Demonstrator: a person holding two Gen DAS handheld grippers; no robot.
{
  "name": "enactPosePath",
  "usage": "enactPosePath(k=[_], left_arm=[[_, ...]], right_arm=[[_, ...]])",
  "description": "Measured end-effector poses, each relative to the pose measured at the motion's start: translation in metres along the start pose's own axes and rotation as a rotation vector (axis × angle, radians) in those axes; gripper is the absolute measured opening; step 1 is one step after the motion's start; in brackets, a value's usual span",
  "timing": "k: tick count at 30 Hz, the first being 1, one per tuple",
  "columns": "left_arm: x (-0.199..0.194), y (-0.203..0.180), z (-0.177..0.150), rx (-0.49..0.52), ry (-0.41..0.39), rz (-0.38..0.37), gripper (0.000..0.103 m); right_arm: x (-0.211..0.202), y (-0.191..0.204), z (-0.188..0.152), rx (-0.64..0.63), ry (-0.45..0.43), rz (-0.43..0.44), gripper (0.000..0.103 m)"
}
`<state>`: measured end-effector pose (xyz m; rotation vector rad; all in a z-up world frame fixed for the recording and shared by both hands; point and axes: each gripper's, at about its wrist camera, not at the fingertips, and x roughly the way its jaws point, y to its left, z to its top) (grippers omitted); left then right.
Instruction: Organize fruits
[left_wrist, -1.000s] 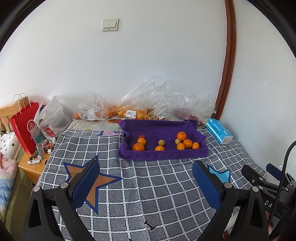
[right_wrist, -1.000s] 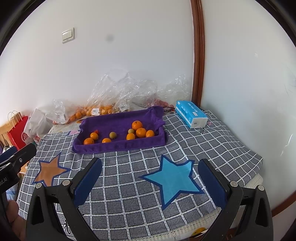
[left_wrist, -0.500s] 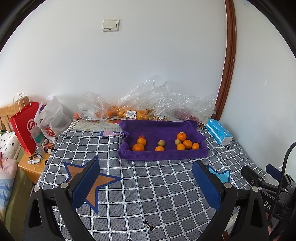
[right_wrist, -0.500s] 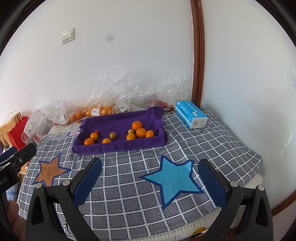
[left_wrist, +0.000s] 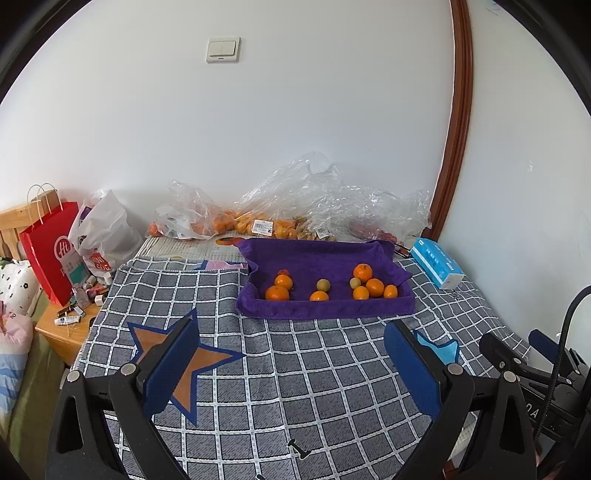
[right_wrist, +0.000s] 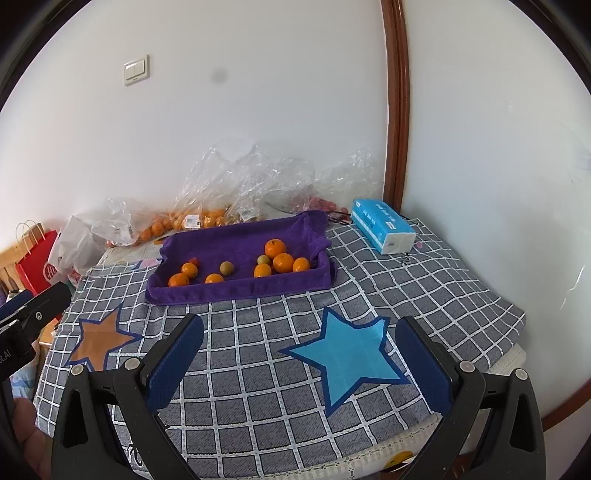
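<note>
Here the fruits sit in a purple towel-lined tray (left_wrist: 325, 302) at the far side of the checked tablecloth (left_wrist: 295, 369), its raised edges likely there to stop round fruit rolling off. Inside, a cluster of tangerines (left_wrist: 373, 286) with one small greenish fruit (left_wrist: 355, 283) lies toward the right. Another greenish fruit (left_wrist: 323, 284) sits mid-tray above a lone tangerine, and two more tangerines (left_wrist: 280, 288) sit at the left beside a small red fruit. Whether this is a sorted or an unsorted layout cannot be settled. The left gripper (left_wrist: 291, 363) and right gripper (right_wrist: 299, 358) both hover spread wide and empty, well short of the tray. More bagged oranges (left_wrist: 240, 225) lie behind it.
</note>
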<state>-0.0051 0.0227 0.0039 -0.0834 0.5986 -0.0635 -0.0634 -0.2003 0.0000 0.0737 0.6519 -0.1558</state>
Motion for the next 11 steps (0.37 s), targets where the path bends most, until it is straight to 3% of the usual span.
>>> enactPosePath(k=[11], left_arm=[[-0.0009, -0.0012, -0.0008, 0.0, -0.008, -0.001, 0.101]], right_arm=[[0.0001, 0.0012, -0.0011, -0.001, 0.002, 0.003, 0.102]])
